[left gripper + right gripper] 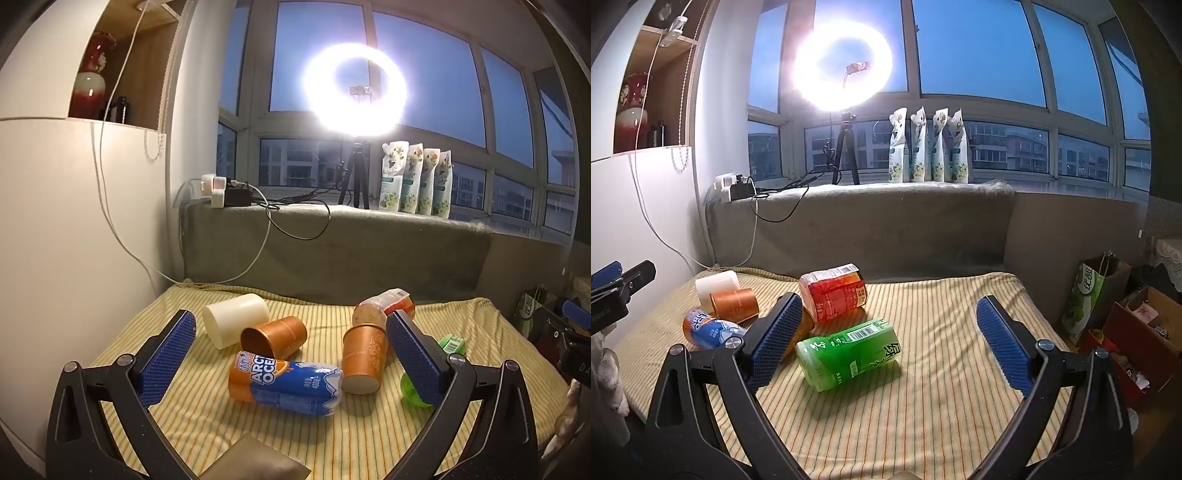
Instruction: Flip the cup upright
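Note:
Two copper-coloured cups lie on their sides on the striped yellow cloth (295,435). One cup (275,336) points its open mouth toward me. The other cup (364,360) shows its flat base. A cream cup (234,319) lies on its side behind them. My left gripper (291,343) is open above the cloth, with both copper cups between its fingers. My right gripper (890,325) is open and empty over a green bottle (849,352). The first copper cup (735,302) and the cream cup (716,284) show at the left of the right wrist view.
A blue-and-orange bottle (286,386) lies in front of the cups. A red-labelled bottle (833,291) lies behind the green one. A grey padded ledge (332,251) backs the cloth. A white cabinet (74,240) stands left. Boxes and a bag (1086,302) sit at the right.

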A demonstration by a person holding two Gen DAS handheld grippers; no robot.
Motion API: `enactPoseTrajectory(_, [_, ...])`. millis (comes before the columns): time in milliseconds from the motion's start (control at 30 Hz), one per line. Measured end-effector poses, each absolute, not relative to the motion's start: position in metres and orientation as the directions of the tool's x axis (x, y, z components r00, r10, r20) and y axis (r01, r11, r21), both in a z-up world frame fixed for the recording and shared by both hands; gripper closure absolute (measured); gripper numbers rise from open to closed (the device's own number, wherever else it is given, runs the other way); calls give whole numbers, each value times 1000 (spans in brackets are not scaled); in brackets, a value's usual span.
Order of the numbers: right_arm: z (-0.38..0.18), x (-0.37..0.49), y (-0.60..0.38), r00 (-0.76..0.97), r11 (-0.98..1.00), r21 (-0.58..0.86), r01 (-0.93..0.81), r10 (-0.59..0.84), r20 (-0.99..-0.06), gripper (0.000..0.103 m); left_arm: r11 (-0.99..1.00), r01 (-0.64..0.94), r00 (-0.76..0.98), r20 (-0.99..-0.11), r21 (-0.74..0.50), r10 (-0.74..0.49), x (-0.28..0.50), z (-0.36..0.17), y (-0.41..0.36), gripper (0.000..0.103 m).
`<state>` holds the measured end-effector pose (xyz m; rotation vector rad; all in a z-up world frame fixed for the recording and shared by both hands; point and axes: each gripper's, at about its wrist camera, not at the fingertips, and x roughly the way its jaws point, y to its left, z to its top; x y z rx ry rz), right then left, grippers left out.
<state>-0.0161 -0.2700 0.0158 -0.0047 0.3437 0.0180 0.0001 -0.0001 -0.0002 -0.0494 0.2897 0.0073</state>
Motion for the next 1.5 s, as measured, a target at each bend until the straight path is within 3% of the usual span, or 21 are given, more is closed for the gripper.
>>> enactPoseTrajectory(1500, [12,-12,-266,940,1000,-2,-20,18,-342,6,998,-19,961,-276,-52,4,-1,-4,4,1])
